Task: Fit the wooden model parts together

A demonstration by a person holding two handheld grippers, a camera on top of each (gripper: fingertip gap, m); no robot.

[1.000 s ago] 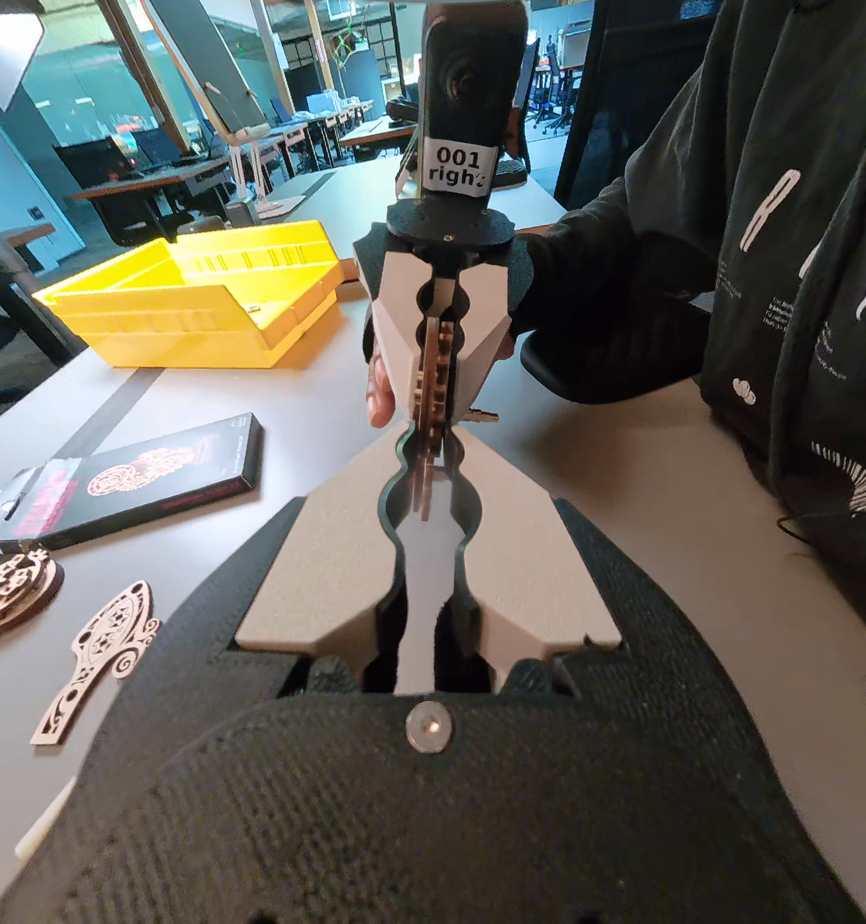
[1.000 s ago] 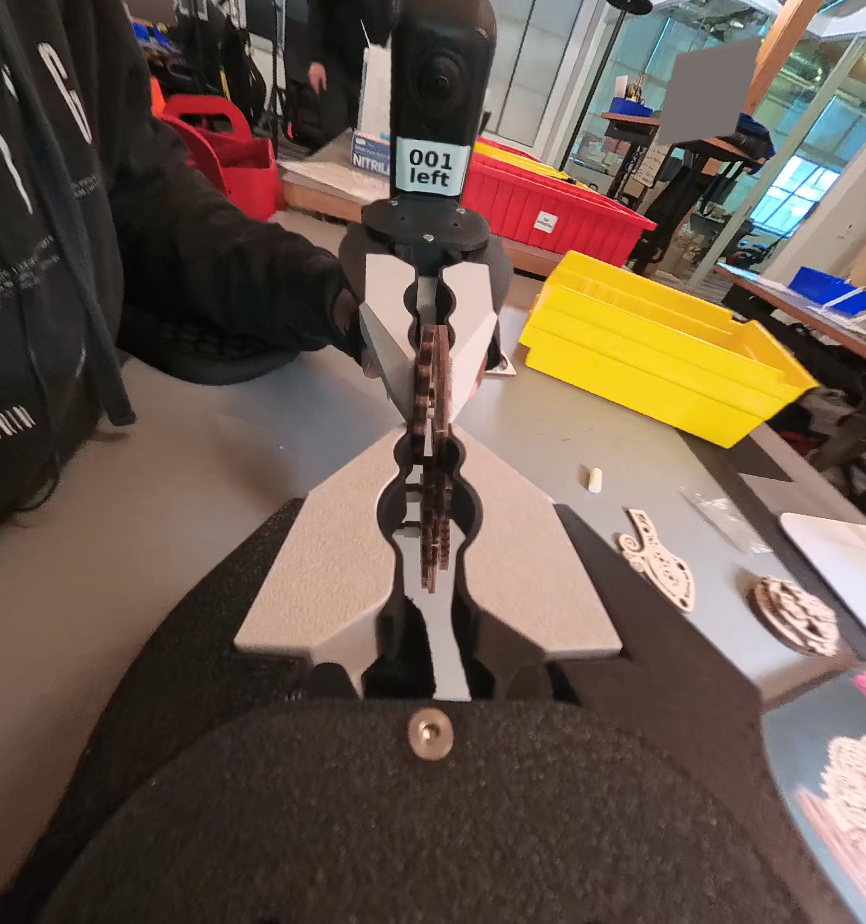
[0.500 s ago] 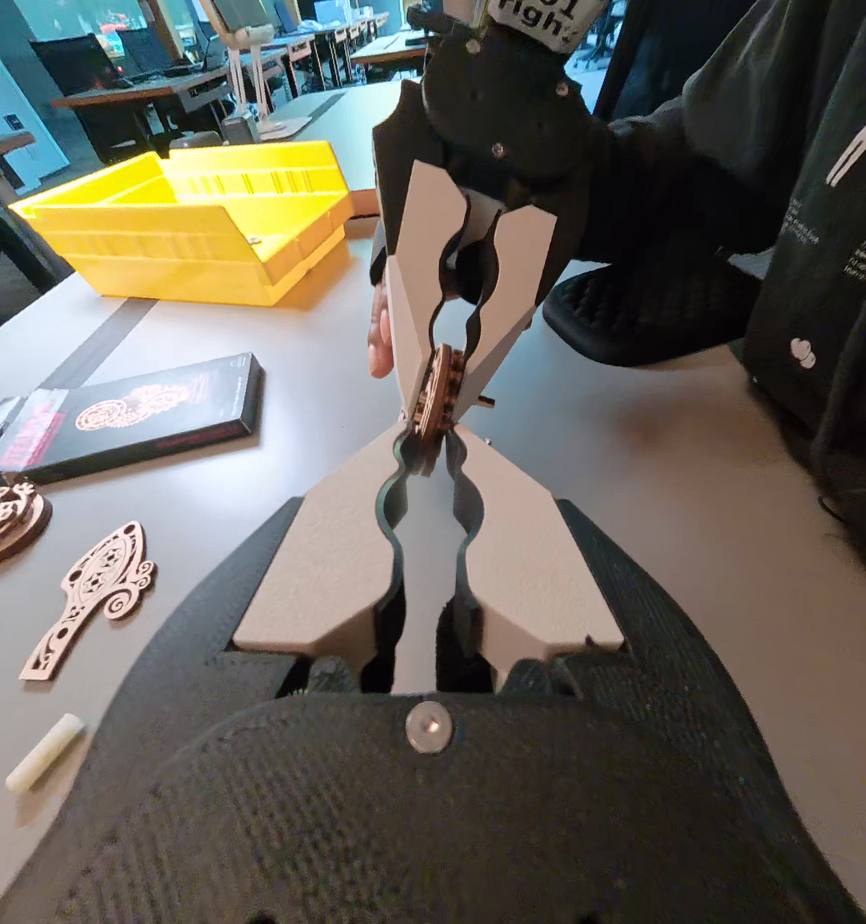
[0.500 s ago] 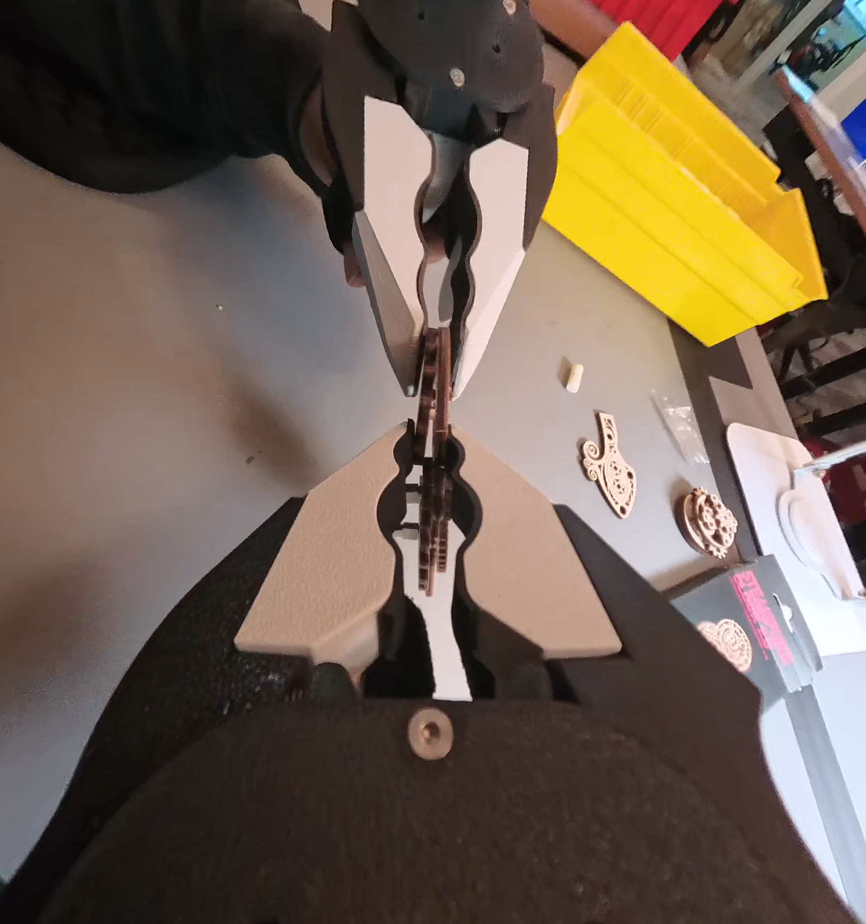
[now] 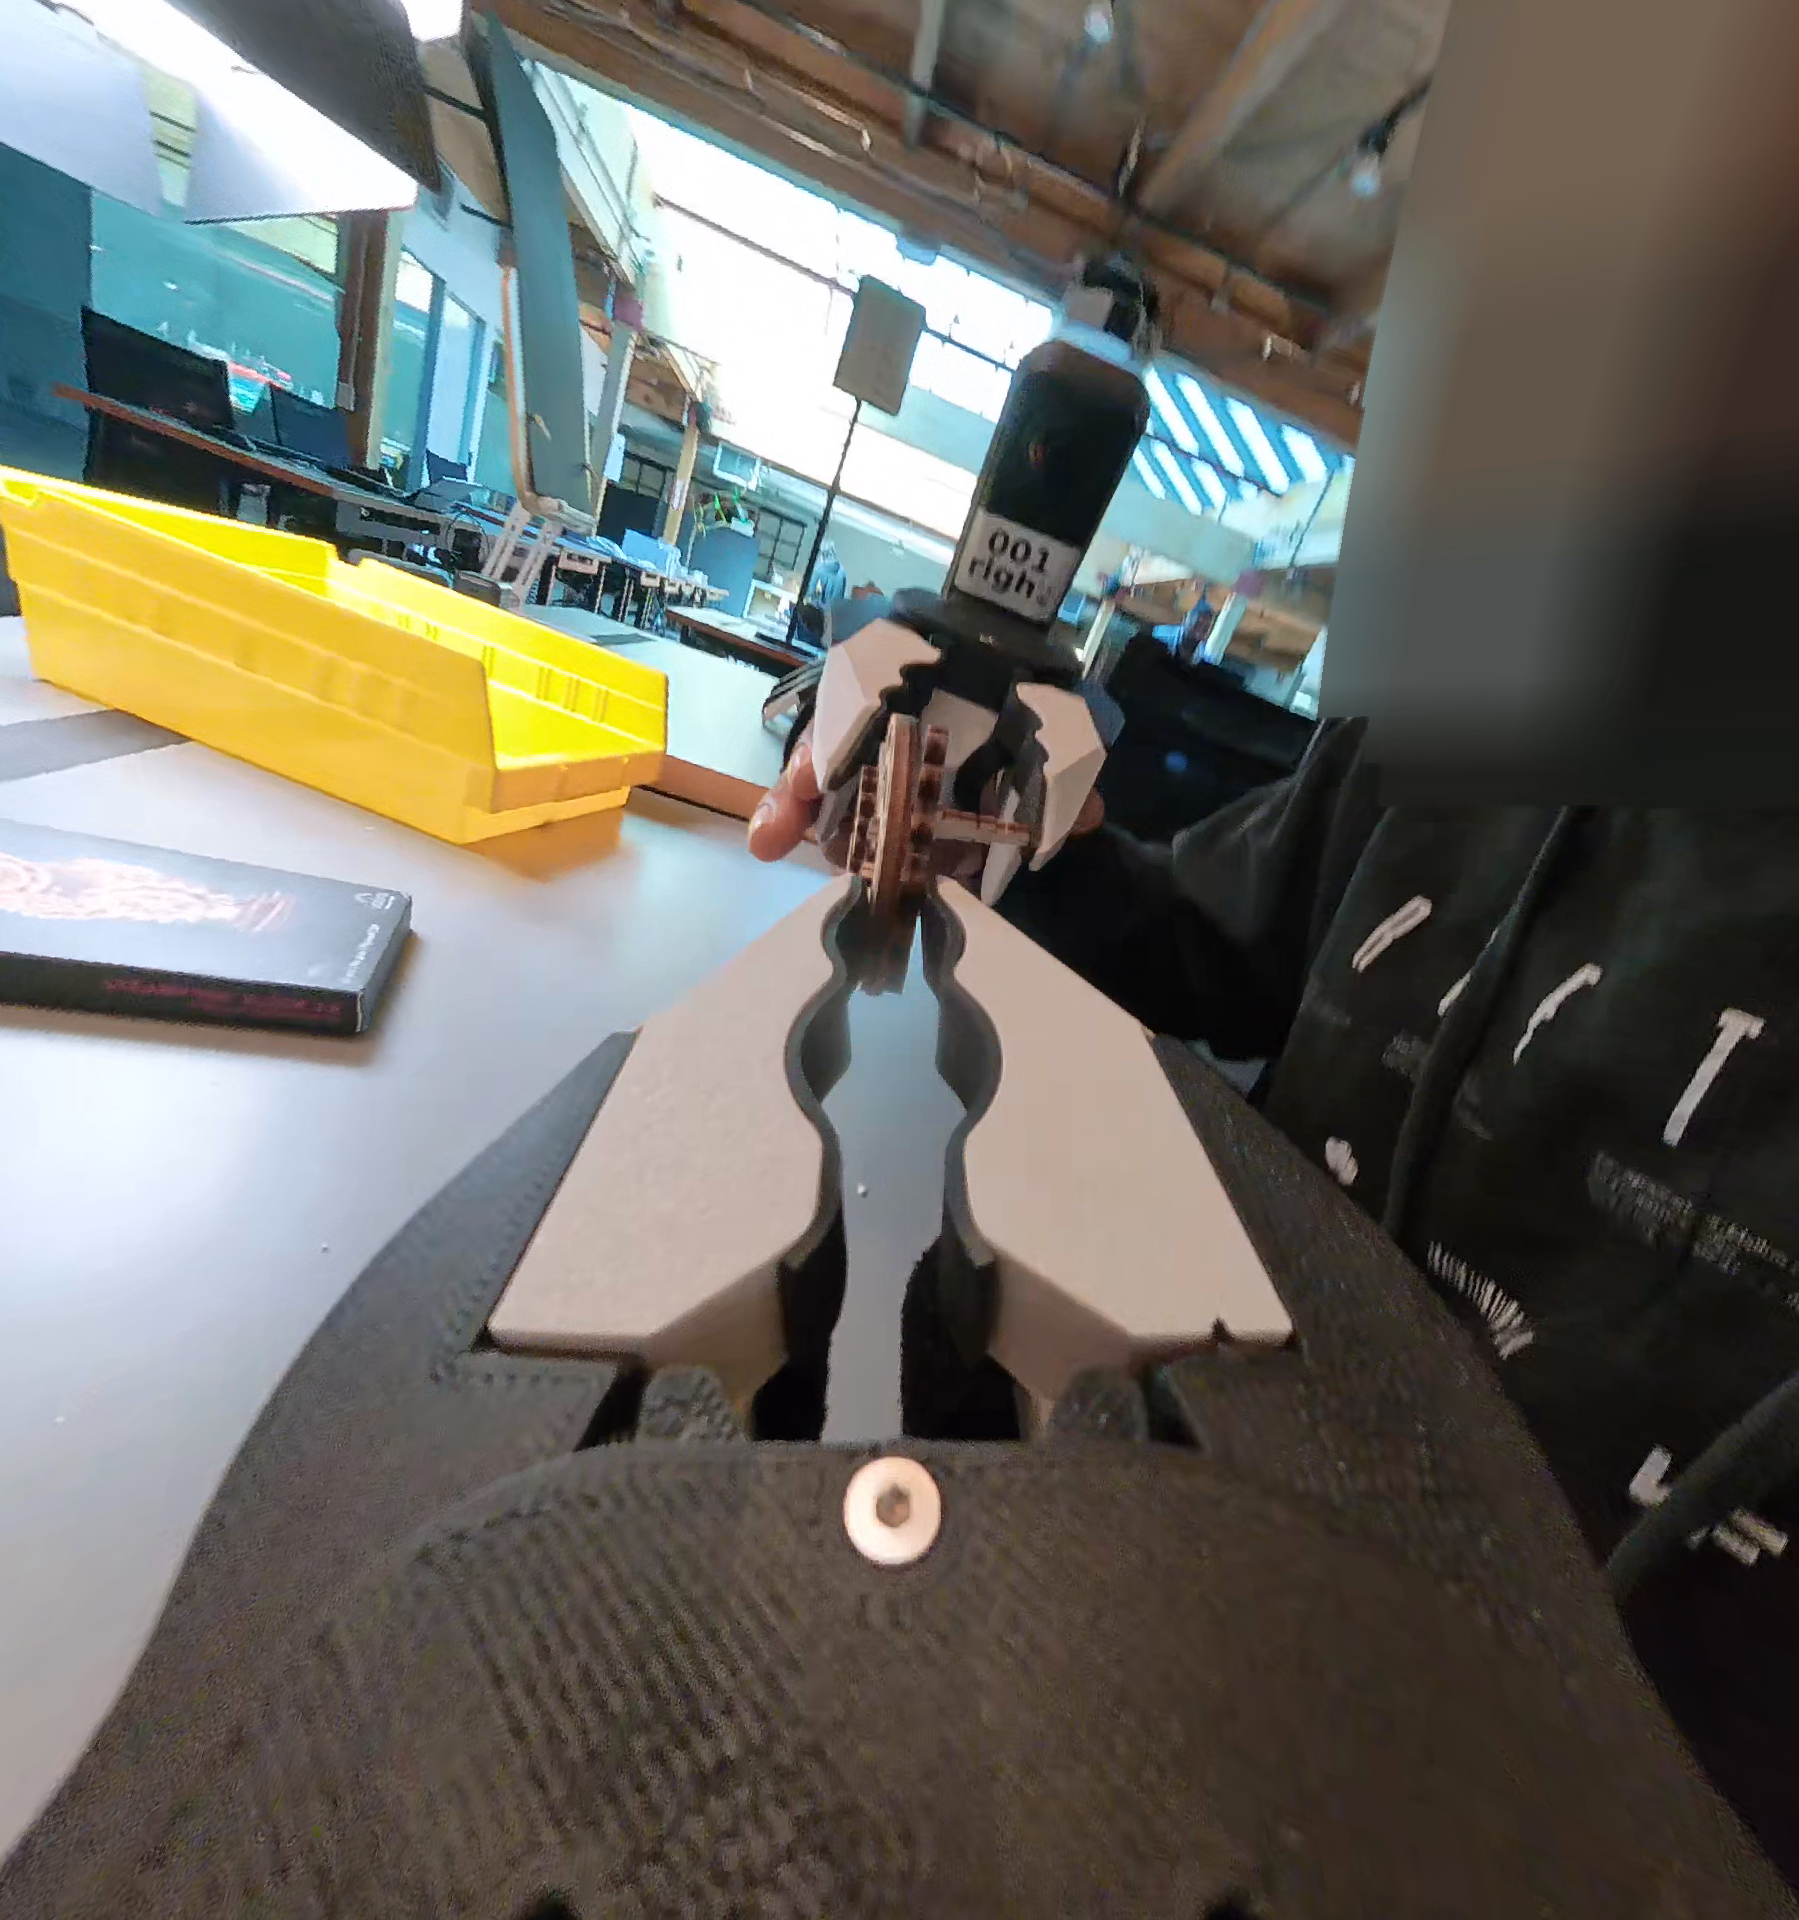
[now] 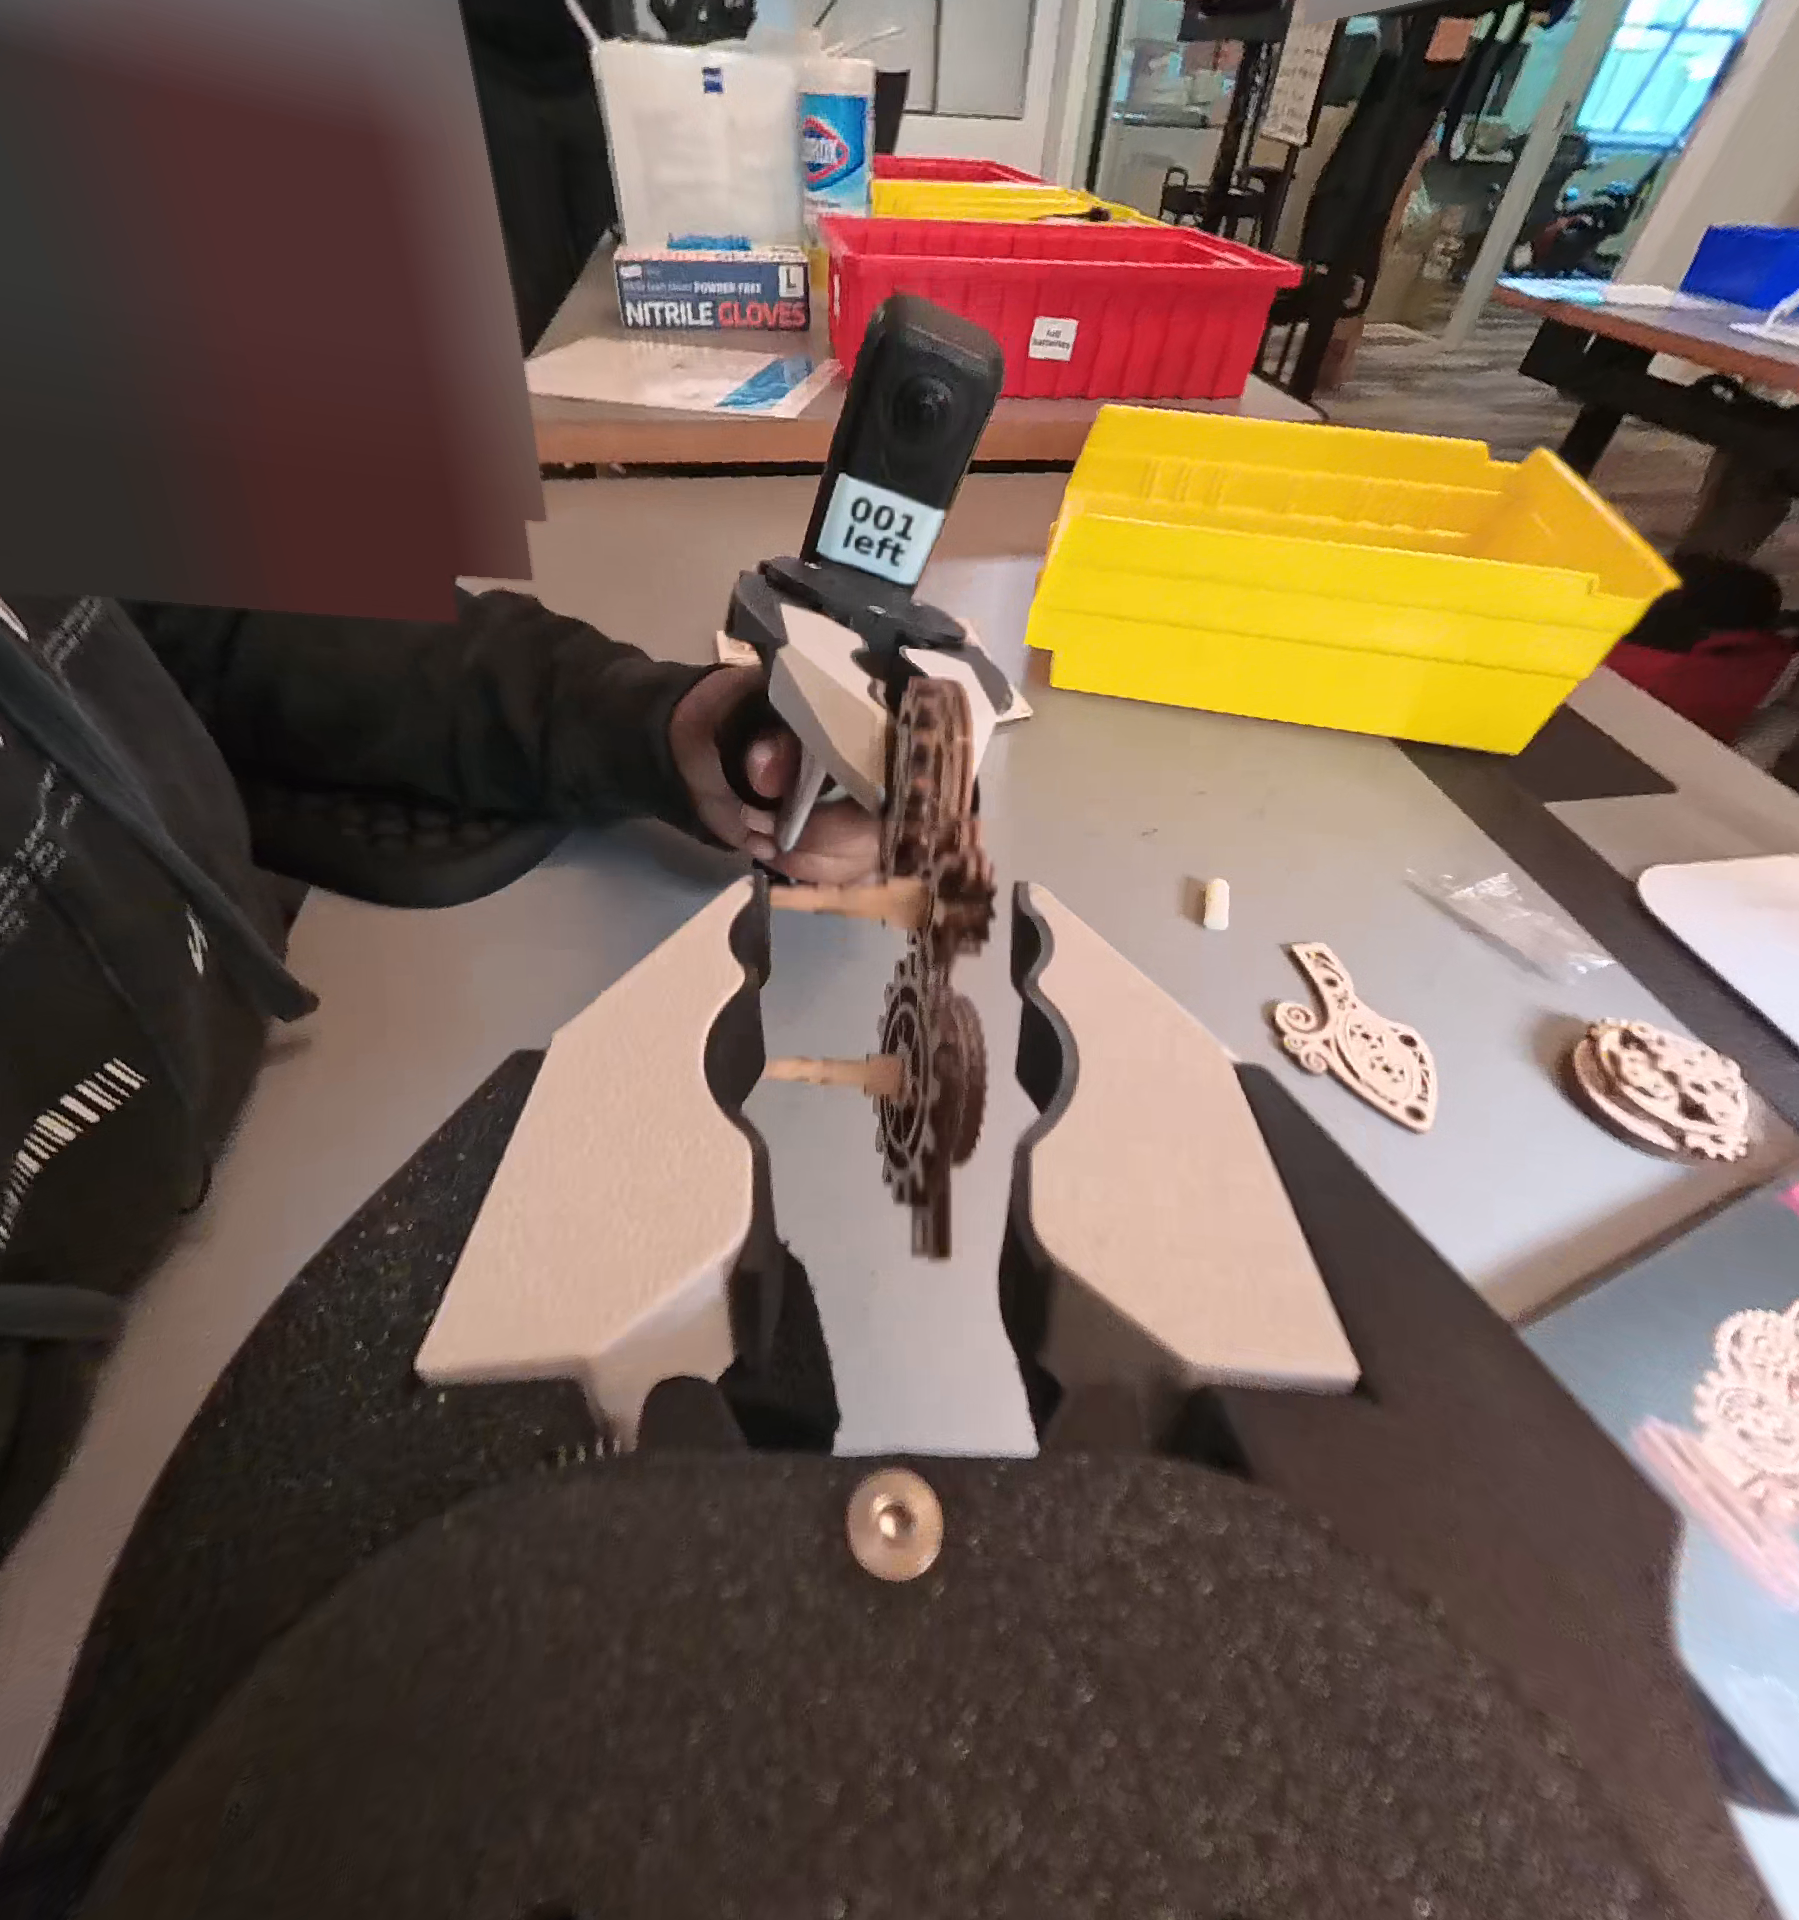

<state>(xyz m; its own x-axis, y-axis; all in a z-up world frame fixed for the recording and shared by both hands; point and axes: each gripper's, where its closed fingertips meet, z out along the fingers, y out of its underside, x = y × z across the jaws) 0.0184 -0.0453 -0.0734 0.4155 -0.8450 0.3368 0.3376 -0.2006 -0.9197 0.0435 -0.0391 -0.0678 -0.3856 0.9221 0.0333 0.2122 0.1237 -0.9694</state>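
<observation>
The wooden gear assembly (image 6: 926, 1039) is a stack of dark and light laser-cut gears with two pegs sticking out to one side. My left gripper (image 5: 890, 904) is shut on its edge and holds it upright above the grey table; it also shows in the right wrist view (image 6: 910, 790). My right gripper (image 6: 890, 904) is open, its fingers (image 6: 625, 1143) standing on either side of the assembly, and I cannot tell whether a peg touches one. In the left wrist view the right gripper (image 5: 926, 842) faces me with its jaws spread, and the assembly (image 5: 900, 800) is between us.
A yellow bin (image 6: 1321, 592) stands at the back of the table (image 6: 1238, 810). A flat ornate wooden piece (image 6: 1357, 1039), a round gear part (image 6: 1659, 1086), a small white peg (image 6: 1215, 902) and a white tray (image 6: 1768, 935) lie to the right. A black box (image 5: 147, 925) lies nearby.
My right gripper has opened and let go of the gear assembly. My left gripper stays shut on it. Both grippers have tilted back up toward level.
</observation>
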